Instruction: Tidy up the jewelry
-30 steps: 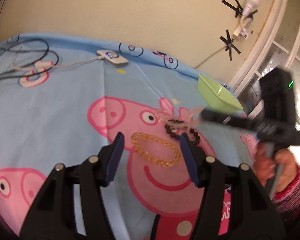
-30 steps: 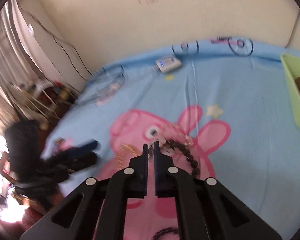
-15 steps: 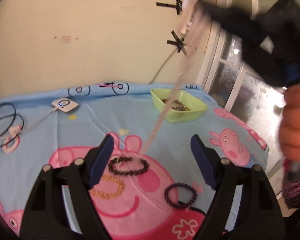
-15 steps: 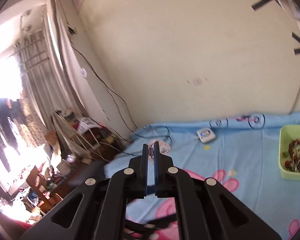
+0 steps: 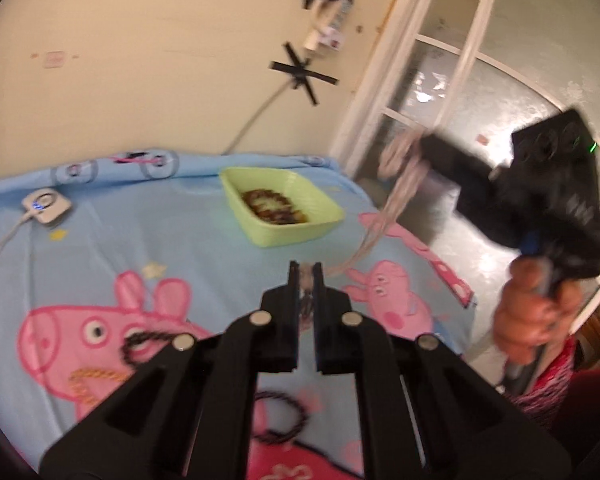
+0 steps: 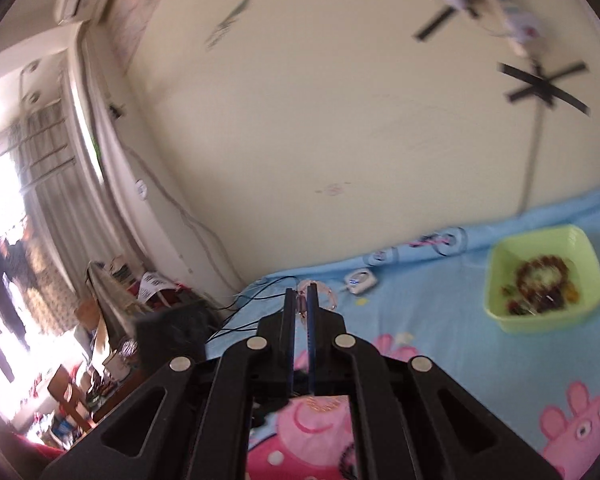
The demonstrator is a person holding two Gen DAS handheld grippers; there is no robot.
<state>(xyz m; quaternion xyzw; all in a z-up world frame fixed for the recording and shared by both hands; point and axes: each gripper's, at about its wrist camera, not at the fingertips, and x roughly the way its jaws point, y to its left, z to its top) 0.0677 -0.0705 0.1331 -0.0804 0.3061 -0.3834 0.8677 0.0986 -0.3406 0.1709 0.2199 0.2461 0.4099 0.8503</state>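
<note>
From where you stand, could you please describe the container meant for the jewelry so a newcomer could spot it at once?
Look to the far end of the blue cartoon-pig bedsheet, near the cream wall. There sits a light green tray, rectangular and shallow, already holding dark beaded bracelets. It is the only raised container there; the other bracelets lie loose on the sheet.

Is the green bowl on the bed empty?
No, the green bowl already holds a dark beaded bracelet and other small jewelry pieces on its floor.
</note>
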